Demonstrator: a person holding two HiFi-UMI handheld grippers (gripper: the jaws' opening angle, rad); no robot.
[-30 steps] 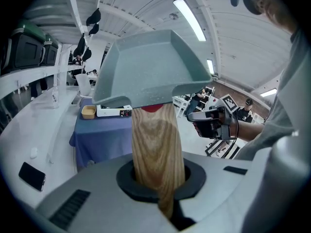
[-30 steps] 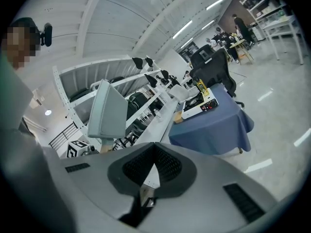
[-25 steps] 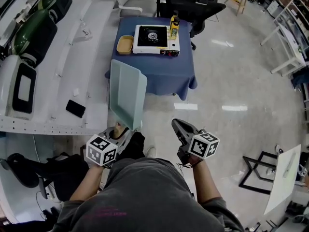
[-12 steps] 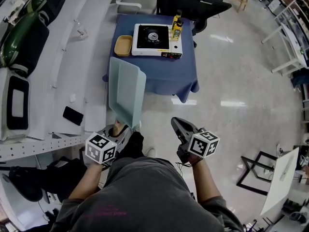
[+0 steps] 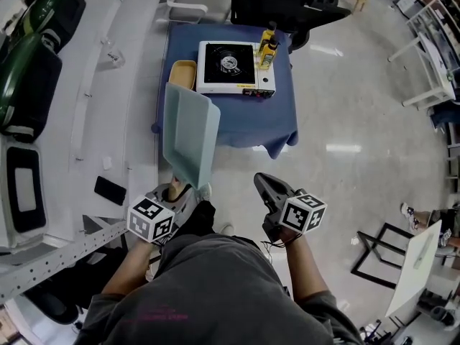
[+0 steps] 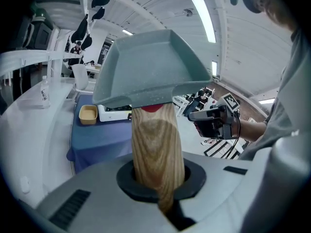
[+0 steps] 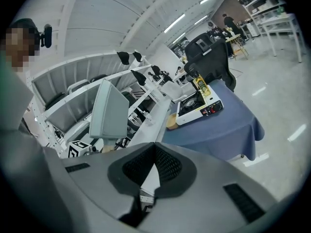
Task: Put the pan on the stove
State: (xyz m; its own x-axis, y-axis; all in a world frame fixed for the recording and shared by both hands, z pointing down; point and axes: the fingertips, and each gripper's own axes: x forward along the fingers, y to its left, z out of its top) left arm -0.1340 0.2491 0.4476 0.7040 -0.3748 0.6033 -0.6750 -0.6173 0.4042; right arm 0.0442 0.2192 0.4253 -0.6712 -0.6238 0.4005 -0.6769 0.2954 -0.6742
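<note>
**Pan held short of the stove**

The pale grey-green square pan point(image 5: 188, 131) was held aloft, well apart from the white portable gas stove point(image 5: 228, 67) on the blue-clothed table point(image 5: 251, 121). Its wooden handle was clamped in the left gripper point(image 5: 176, 192). The right gripper point(image 5: 267, 189) was closed, empty. The pan should be levelled, then centred over the burner.

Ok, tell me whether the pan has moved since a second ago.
Yes: the pan, held by the left gripper, has come nearer the stove.
</note>
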